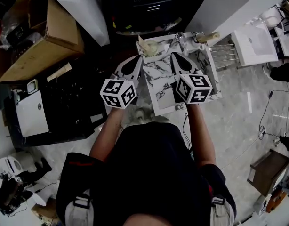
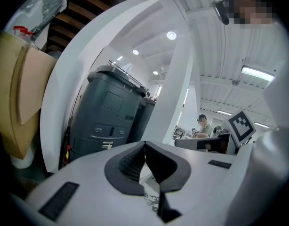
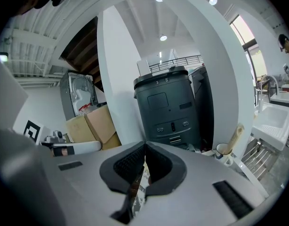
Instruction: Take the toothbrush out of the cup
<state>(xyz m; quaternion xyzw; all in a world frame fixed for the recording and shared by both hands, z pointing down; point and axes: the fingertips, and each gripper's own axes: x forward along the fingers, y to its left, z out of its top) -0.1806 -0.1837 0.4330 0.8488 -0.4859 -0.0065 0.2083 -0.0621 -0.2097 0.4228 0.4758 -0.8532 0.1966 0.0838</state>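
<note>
Toothbrush (image 3: pixel 236 134) lower end hidden in cup (image 3: pixel 223 150); left gripper (image 2: pixel 145 145), right gripper (image 3: pixel 145 146) both closed, empty.

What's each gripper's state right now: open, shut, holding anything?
Left gripper: shut, nothing between the jaws.
Right gripper: shut, nothing between the jaws.

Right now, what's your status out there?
Both shut, empty: left gripper, right gripper. The toothbrush stands in cup, untouched. Nothing seen blocking the way.
</note>
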